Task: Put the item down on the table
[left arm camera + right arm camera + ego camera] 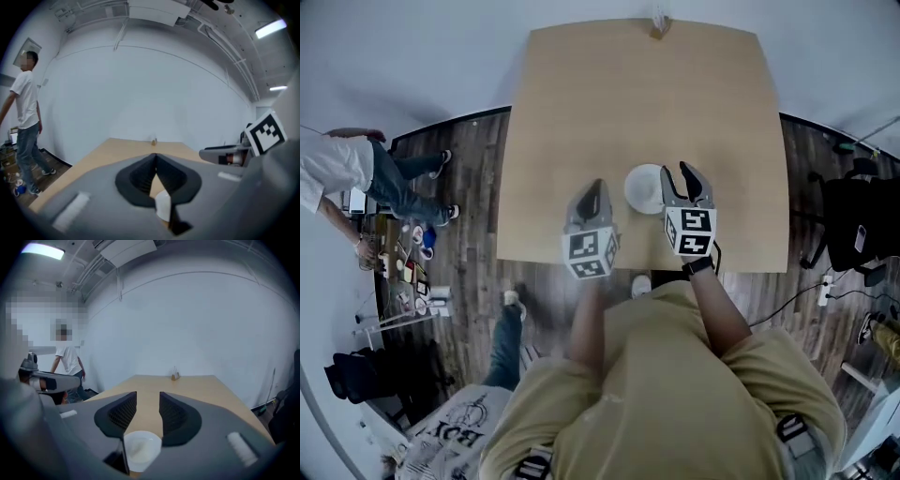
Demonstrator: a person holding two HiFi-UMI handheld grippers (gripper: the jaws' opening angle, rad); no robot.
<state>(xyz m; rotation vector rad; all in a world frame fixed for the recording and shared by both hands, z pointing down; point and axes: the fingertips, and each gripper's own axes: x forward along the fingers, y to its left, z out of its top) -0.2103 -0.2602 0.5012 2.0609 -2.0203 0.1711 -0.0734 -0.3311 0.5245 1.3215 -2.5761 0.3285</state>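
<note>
- Head view: white bowl [642, 187] sits on the wooden table [637, 94], lower centre of the frame, between the two grippers.
- Right gripper view: right gripper [148, 394] released, jaws parted, bare table showing between them; the bowl lies low at the jaw roots, ungripped.
- Left gripper view: left gripper [155, 155] clenched, tips meeting, nothing held.
- Small object [659, 28] stands at the table's top edge.
- Person [347, 164] stands at upper left, well apart.
</note>
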